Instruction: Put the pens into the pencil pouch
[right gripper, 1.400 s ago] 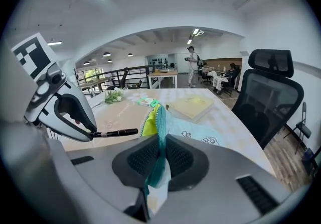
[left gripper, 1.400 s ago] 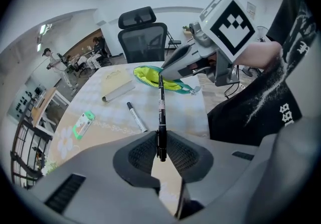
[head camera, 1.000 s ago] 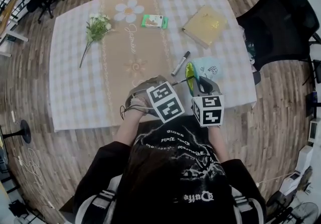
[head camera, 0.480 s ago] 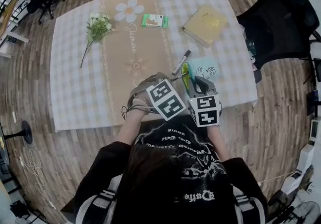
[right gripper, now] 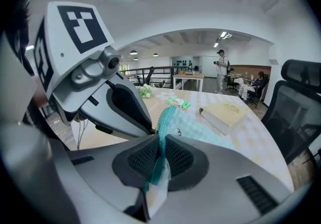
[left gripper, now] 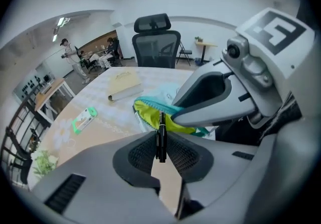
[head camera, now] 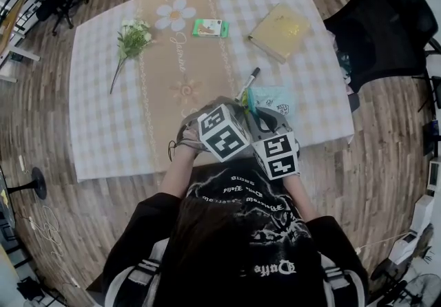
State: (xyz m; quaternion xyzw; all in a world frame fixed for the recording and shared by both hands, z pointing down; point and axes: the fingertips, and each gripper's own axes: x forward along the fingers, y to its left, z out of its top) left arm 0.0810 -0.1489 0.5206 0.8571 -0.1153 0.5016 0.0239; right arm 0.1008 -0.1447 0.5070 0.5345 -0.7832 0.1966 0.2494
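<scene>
At the left of the bench, a flower sprig and a green packet lay well apart from the work and played no part in it. The left hand-held gripper was nearly closed, its pads clamped on a slim black pen. The pen lay along the line of the jaws, its forward end aimed at the yellow-green lining of the pencil pouch. This orientation was judged to suit end-first insertion. Whether the tip had entered the mouth could not be determined.

A second pen with a black cap lay loose on the bench just beside the pouch, not yet collected. The pouch sat near the front edge of the bench, right of centre.

The right hand-held gripper was likewise nearly closed, pinching the teal zipper edge of the pouch between its pads. This grip was judged to serve two purposes: it raised one lip so that the opening gaped toward the pen, and it kept the soft fabric from being pushed away. The two grippers were close together over the pouch.

Further right, a tan book lay apart, and a black chair stood off the corner of the bench
</scene>
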